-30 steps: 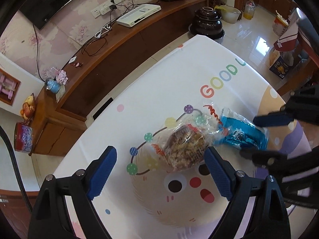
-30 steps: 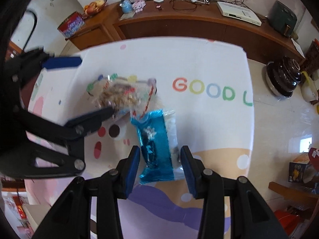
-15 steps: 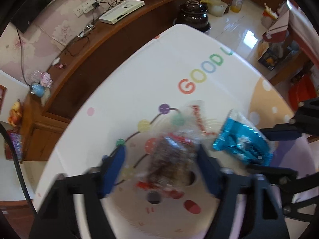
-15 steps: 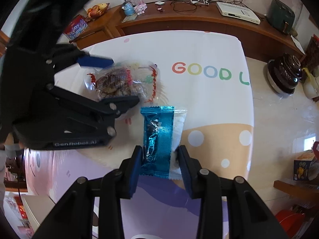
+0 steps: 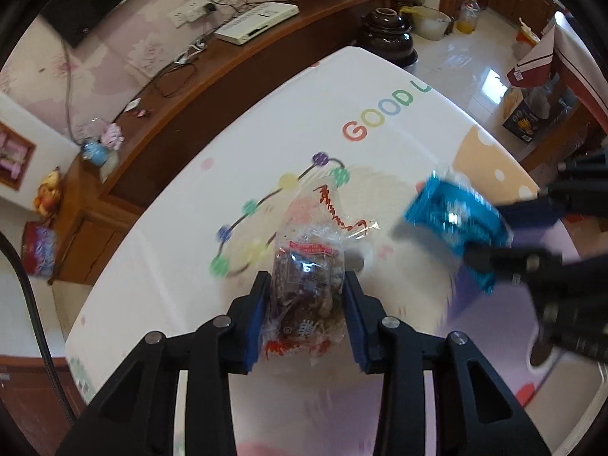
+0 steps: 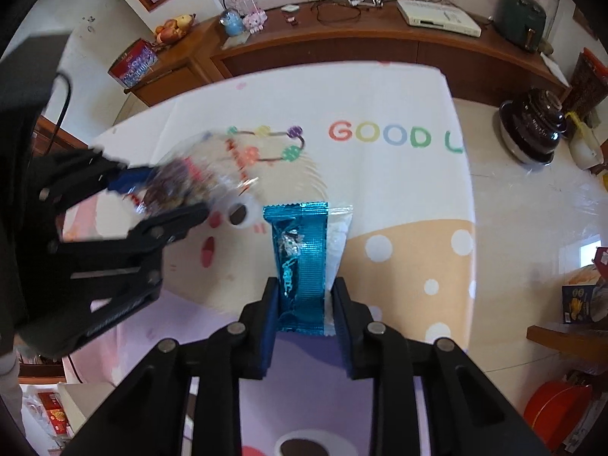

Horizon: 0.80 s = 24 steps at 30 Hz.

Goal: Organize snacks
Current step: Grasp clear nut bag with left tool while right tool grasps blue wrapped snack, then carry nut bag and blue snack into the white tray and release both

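Clear bag (image 5: 306,285) holds brown snacks; blue packet (image 6: 304,262) sealed.

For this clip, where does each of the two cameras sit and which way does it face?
Left wrist view: sits on the left gripper, looks steeply down along its jaws, which have just closed on the clear snack bag; the right gripper enters from the right.
Right wrist view: sits on the right gripper, looks steeply down at the blue packet, on which its jaws have just closed; the left gripper enters from the left.
Shared: both snacks, both grippers, the printed tablecloth, the wooden sideboard.
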Each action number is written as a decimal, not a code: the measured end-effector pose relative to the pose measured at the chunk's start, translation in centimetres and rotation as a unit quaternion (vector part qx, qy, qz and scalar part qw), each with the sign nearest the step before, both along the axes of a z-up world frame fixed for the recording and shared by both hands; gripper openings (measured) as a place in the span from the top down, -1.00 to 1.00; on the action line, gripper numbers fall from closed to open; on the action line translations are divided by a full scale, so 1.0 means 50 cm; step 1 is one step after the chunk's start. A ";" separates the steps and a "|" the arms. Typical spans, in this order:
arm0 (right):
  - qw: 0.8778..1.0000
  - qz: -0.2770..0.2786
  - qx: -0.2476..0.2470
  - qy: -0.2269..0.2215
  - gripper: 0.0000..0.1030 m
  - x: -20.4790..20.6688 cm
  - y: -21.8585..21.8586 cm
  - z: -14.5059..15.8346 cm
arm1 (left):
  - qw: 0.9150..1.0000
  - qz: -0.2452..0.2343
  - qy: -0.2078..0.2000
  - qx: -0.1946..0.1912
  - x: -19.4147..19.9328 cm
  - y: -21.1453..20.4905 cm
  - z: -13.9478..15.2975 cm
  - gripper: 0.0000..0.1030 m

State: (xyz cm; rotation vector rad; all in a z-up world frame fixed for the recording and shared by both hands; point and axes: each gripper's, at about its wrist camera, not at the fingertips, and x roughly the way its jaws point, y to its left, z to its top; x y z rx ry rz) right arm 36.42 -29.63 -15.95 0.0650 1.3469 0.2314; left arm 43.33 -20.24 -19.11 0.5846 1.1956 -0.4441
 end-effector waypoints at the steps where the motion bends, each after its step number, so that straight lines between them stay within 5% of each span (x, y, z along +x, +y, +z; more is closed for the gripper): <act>1: 1.000 0.000 0.002 -0.005 0.48 -0.005 0.004 0.015 | 1.000 0.004 -0.009 0.001 -0.017 0.011 0.019 0.31; 16: 0.993 0.038 0.002 -0.109 0.48 -0.206 0.105 0.275 | 0.988 0.091 -0.121 0.011 -0.268 0.169 0.313 0.31; 24: 0.986 0.051 0.018 -0.161 0.48 -0.360 0.150 0.390 | 0.980 0.127 -0.152 -0.024 -0.456 0.254 0.446 0.31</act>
